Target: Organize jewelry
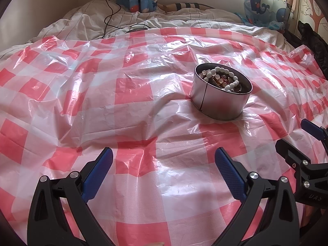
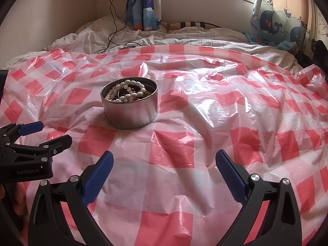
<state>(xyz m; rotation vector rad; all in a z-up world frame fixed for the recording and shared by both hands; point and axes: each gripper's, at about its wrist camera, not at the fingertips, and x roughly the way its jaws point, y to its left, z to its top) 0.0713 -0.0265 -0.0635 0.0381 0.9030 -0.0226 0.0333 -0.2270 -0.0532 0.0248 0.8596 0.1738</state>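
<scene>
- Bedroom scene: a bed (image 1: 143,22) with rumpled white striped sheets, mostly covered by a crinkly red-and-white checked plastic sheet (image 1: 133,106). Whale-print curtains (image 2: 272,24) hang at the back, and a black cable (image 2: 114,20) trails down the wall onto the bedding.
- Sitting on the plastic sheet is a round metal tin (image 1: 217,104), lid off, with jewelry piled inside. White bead bracelets (image 1: 225,78) lie on top, loosely draped over darker bits underneath that I can't really make out.
- Left claw (image 1: 164,170) is spread wide with nothing between its blue pads (image 1: 96,176). It's low over the sheet; the tin sits ahead of it and off to the right, well apart, not touching.
- Right claw (image 2: 164,172) is the same deal: wide apart, empty, blue pads facing each other over bare plastic. From its camera the tin is ahead and to the left, again with a clear stretch of checked sheet between them.
- Each claw shows up at the edge of the other's view, so they're side by side, with the tin out in front roughly between the two.
- Tin looks upright, slightly sunk into the soft bedding, plastic puckered around its base.
</scene>
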